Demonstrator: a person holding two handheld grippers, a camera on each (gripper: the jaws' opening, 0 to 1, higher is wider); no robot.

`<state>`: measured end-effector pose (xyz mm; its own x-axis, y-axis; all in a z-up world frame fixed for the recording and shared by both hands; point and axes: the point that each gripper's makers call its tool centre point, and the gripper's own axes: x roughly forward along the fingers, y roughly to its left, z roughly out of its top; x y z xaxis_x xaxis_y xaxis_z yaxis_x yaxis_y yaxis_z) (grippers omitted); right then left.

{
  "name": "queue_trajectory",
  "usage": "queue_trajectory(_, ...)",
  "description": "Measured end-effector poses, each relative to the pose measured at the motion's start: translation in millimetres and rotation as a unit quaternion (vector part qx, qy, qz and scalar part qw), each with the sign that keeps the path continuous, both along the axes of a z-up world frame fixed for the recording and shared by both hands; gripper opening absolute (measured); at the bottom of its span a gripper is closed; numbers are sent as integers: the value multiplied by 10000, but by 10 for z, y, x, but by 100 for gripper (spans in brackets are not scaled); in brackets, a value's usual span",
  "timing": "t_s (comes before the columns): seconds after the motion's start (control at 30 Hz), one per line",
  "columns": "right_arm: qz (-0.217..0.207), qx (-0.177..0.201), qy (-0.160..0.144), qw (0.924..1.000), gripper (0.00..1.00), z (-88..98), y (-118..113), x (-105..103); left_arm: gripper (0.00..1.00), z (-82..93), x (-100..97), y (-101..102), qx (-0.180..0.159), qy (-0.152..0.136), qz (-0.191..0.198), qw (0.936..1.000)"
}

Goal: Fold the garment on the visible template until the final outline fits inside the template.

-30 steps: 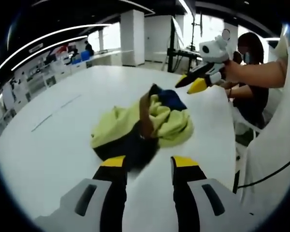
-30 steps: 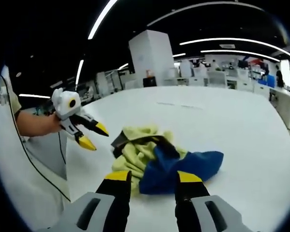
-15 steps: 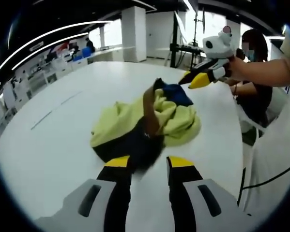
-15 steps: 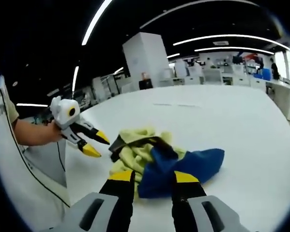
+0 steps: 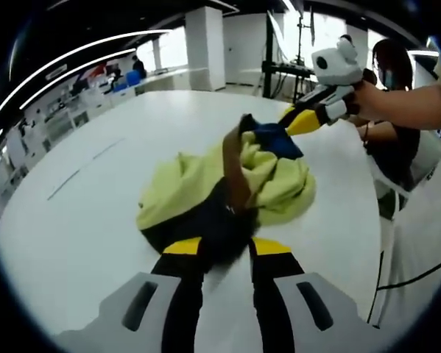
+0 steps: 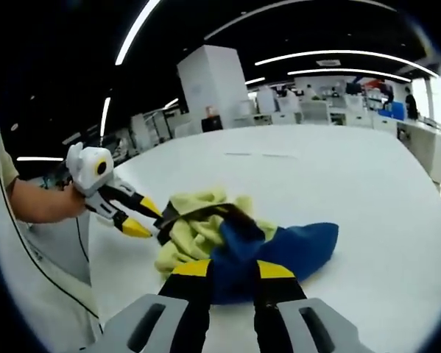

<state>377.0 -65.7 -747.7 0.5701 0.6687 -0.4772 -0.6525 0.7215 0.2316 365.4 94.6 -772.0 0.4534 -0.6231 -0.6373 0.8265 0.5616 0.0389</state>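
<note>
the garment (image 5: 227, 187) lies crumpled in a heap of pale yellow, dark navy and blue at the centre of my left gripper view, on the white table (image 5: 80, 206). my left gripper (image 5: 226, 248) sits at the bottom centre, yellow-tipped jaws parted with the dark edge of the cloth between them; i cannot tell whether they pinch it. in the upper right my right gripper (image 5: 300, 118) meets the blue corner of the heap. in my right gripper view that claw (image 6: 231, 270) rises at the bottom centre, jaws apart against the blue fold of the garment (image 6: 242, 235), and my left gripper (image 6: 140, 218) reaches in from the left, tips at the yellow edge.
</note>
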Motion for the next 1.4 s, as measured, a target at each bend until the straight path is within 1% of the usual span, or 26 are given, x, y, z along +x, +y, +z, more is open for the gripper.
queue_trajectory(0.4, 33, -191, 30, 9998, 13, -60, -38, -15, 18, -50, 75, -41, 145, -61, -22, 9999)
queue_trajectory(0.67, 77, -329, 68, 9994, 8, -115, -59, -31, 13, -78, 104, -10, 228, -65, 12, 9997)
queue_trajectory(0.93, 160, -391, 83, 9991, 0, -132, -63, -49, 0, -81, 91, 4, 250, -43, -30, 9997)
queue_trajectory(1.13, 202, -433, 69, 9988, 0, -124, -63, -61, 0, -80, 98, 12, 224, -24, -5, 9997)
queue_trajectory(1.4, 221, -498, 23, 9985, 0, -113, -88, -82, 0, -44, 89, 39, 190, -71, 27, 9998)
